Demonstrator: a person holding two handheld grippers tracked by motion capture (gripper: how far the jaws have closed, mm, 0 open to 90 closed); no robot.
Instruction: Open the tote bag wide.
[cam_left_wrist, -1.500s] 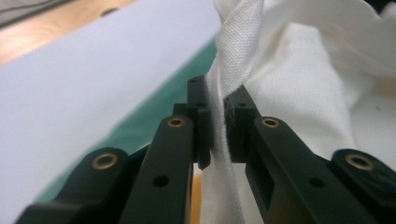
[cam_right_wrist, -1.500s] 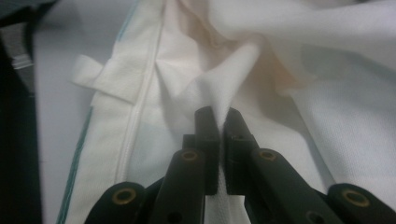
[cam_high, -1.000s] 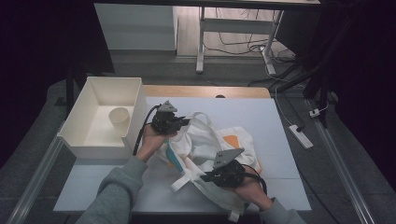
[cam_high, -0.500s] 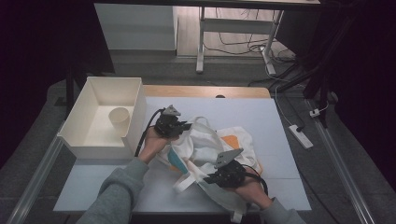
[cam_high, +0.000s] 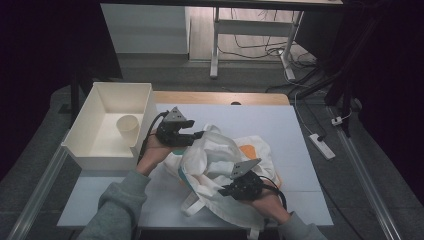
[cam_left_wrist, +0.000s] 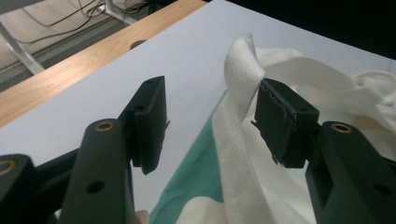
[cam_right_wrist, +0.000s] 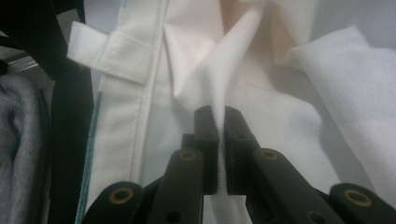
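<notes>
No readable writing on the crumpled white cloth bag (cam_high: 220, 160). My right gripper (cam_right_wrist: 217, 121) pinches a fold; left gripper (cam_left_wrist: 210, 121) gapes at its far-left edge.

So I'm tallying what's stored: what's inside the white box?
One paper cup stands inside the white box, towards its right. The rest of its floor looks bare; the near wall hides a strip.
</notes>
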